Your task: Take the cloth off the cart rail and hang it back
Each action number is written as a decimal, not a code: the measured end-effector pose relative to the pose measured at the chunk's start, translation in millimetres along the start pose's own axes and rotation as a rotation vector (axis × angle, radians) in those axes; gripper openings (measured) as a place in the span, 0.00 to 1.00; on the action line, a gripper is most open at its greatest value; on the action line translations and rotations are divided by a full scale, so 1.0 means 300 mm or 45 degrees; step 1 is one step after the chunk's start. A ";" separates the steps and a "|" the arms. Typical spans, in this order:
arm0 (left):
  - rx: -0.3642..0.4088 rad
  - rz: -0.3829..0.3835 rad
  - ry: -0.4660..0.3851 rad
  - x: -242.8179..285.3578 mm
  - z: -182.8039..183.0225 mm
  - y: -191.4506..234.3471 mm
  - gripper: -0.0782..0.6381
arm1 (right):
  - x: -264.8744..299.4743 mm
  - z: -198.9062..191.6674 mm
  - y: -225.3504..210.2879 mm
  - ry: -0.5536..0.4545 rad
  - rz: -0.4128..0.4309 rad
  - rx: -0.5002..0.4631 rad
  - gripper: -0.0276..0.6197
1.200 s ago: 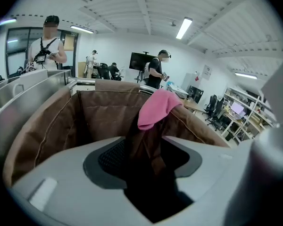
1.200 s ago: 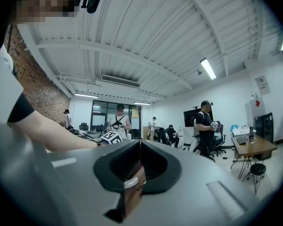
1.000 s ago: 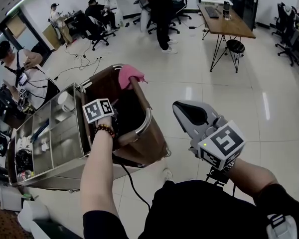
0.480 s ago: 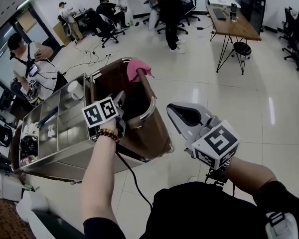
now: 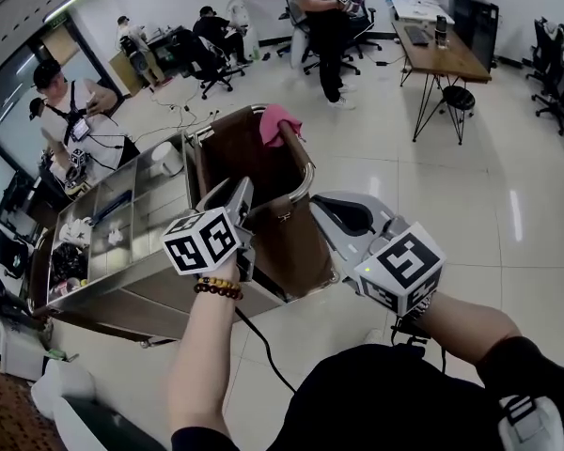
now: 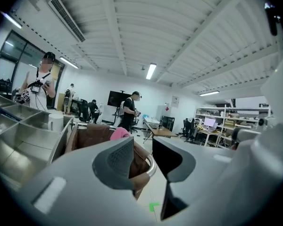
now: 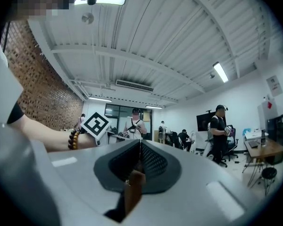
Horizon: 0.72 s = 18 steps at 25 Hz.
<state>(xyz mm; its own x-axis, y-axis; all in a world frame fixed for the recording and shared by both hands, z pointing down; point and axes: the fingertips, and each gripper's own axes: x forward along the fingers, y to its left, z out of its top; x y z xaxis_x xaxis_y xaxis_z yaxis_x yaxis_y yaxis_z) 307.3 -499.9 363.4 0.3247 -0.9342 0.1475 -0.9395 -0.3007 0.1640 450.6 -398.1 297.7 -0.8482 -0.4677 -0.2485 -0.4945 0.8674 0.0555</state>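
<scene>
A pink cloth (image 5: 277,120) is draped over the far end of the cart rail (image 5: 305,172), above a brown bag (image 5: 254,163) on the steel cart (image 5: 122,252). In the left gripper view the cloth (image 6: 119,133) shows beyond the jaws. My left gripper (image 5: 239,195) is held up over the bag's near end, well short of the cloth. Its jaws (image 6: 143,154) are closing and a gap remains, with nothing between them. My right gripper (image 5: 331,207) hovers beside the bag's right side, with its pads (image 7: 140,152) pressed together and holding nothing.
The cart's steel trays (image 5: 94,233) hold small items and a white cup (image 5: 169,158). A black cable (image 5: 258,350) trails on the tiled floor. Several people stand or sit beyond the cart; a desk (image 5: 442,50) and office chairs (image 5: 545,54) are at the far right.
My left gripper has pulled back from the bag's near rail toward me and risen, its jaws narrowing. The right gripper stays about where it was. The cloth stays on the rail.
</scene>
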 end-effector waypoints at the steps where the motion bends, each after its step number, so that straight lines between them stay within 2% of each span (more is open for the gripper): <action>1: 0.018 -0.016 -0.026 -0.047 0.006 -0.030 0.28 | -0.006 0.004 0.031 -0.001 -0.004 -0.003 0.03; 8: 0.082 -0.106 -0.158 -0.354 -0.016 -0.149 0.22 | -0.016 0.001 0.258 0.024 -0.029 -0.024 0.03; 18: 0.261 -0.113 -0.360 -0.650 0.015 -0.321 0.15 | -0.073 0.044 0.430 0.051 -0.060 -0.054 0.03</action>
<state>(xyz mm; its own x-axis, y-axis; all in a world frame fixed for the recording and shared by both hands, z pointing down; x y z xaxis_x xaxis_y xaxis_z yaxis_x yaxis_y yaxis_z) 333.8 -289.6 314.5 0.3897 -0.9104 -0.1388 -0.9208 -0.3882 -0.0389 408.0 -273.9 297.5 -0.8305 -0.5148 -0.2127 -0.5407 0.8368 0.0857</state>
